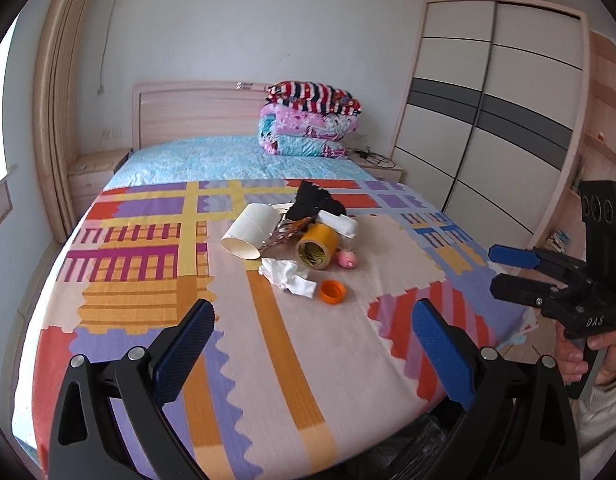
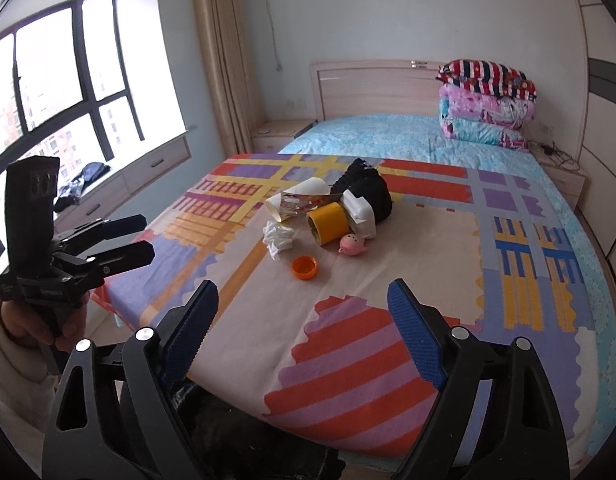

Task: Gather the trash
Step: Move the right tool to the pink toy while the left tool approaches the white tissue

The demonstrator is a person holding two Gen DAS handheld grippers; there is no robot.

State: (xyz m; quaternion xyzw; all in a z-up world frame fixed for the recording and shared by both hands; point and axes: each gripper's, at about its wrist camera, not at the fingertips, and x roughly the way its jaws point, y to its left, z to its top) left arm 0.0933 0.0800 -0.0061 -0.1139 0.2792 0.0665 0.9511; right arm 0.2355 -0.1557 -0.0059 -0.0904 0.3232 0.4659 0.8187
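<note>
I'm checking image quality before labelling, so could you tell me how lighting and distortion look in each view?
Right wrist view: the window is blown out white and daylight falls evenly on the bed. Left wrist view: soft light, no harsh shadows, and the wardrobe bows from fisheye distortion. Both views: dark corners.

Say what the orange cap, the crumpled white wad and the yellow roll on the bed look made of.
Orange cap: likely plastic, smooth with a moulded rim. Crumpled white wad: tissue or thin paper, matte with soft creases. Yellow roll: probably adhesive tape, glossy outside, hollow core.
</note>
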